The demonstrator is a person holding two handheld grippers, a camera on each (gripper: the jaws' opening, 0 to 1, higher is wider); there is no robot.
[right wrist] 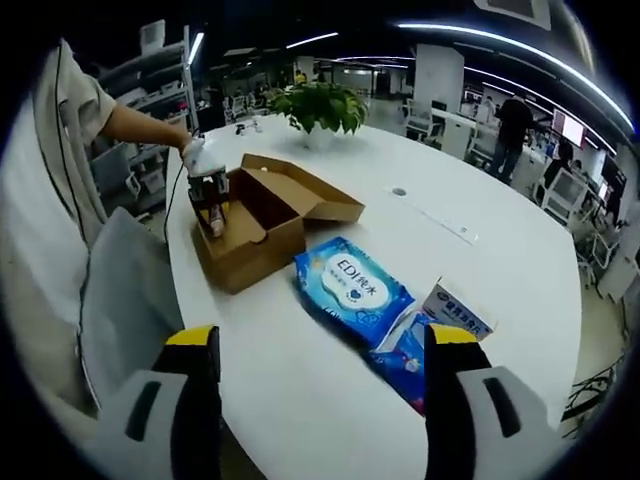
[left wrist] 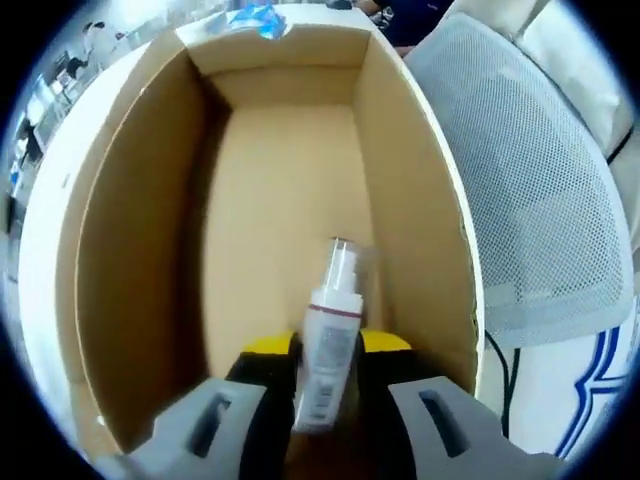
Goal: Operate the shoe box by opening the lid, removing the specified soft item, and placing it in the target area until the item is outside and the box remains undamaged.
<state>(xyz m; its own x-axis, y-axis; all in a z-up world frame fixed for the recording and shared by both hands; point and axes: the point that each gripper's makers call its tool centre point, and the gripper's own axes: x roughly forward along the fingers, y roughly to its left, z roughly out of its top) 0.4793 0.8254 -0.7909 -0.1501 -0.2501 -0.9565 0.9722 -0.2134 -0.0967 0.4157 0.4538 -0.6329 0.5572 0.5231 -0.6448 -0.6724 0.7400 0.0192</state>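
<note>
Holding a small pump bottle between the jaws of my left gripper, I have it just above the floor of the open shoe box, near its close end; the jaws are clamped on the bottle's body. From the right gripper view, that box sits far left on the white table, lid flap folded back. To its right lie a blue wipes pack and a small carton. My right gripper hangs near, jaws wide apart, empty. I judge removal is under way; next, lift clear of the walls.
</note>
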